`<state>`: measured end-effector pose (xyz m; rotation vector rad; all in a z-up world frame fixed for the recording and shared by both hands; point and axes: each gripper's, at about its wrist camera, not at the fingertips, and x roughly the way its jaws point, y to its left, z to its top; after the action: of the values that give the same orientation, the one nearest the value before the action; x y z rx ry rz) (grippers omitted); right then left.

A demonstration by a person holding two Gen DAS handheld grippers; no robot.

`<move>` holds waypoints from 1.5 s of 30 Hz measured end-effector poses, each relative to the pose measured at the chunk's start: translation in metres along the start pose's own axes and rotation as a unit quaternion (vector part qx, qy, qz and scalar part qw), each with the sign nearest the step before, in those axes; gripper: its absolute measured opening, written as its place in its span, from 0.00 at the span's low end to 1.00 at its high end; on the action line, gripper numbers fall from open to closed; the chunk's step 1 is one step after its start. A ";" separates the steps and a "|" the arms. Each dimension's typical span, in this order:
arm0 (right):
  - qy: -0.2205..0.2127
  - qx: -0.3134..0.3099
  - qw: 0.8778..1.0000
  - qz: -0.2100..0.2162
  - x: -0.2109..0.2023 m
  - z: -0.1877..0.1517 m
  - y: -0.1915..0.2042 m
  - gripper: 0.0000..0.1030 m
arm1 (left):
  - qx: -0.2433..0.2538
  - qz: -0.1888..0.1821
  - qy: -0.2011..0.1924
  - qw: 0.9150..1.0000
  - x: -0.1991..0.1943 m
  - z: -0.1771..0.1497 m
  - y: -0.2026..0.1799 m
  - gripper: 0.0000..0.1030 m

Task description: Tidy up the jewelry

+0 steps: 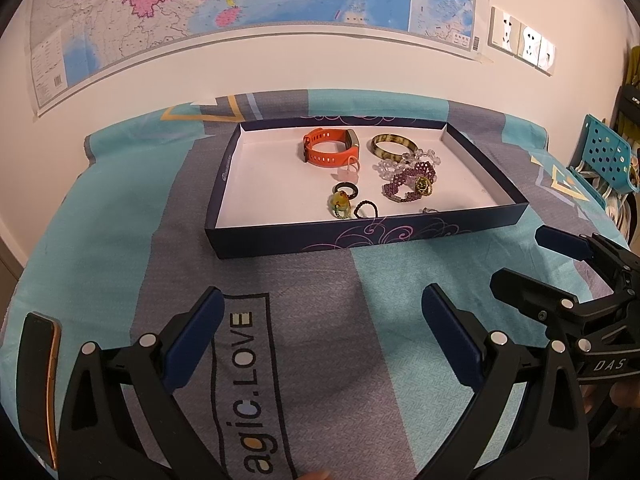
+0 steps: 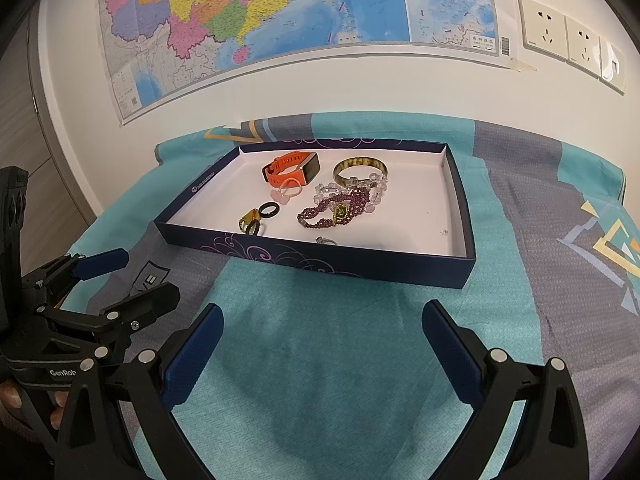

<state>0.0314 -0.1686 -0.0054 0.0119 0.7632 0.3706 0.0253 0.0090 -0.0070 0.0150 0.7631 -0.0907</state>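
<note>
A shallow navy box with a white floor lies on the cloth ahead of both grippers. In it are an orange smartwatch, a mottled bangle, a clear bead bracelet, a purple bead bracelet, a pink ring, a black ring, an amber-green ring and a small silver ring. My left gripper and right gripper hover open, short of the box, holding nothing.
A teal and grey printed cloth covers the table. A dark phone lies at its near left edge. A turquoise perforated basket stands off the right side. A wall map and sockets are behind the box.
</note>
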 end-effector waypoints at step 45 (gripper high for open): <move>-0.003 0.001 1.000 -0.001 -0.002 0.002 -0.002 0.93 | -0.004 -0.013 -0.009 1.000 -0.001 -0.001 -0.001 0.94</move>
<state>0.0323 -0.1709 -0.0032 0.0137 0.7573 0.3681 0.0239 0.0085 -0.0073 -0.0036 0.7464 -0.1130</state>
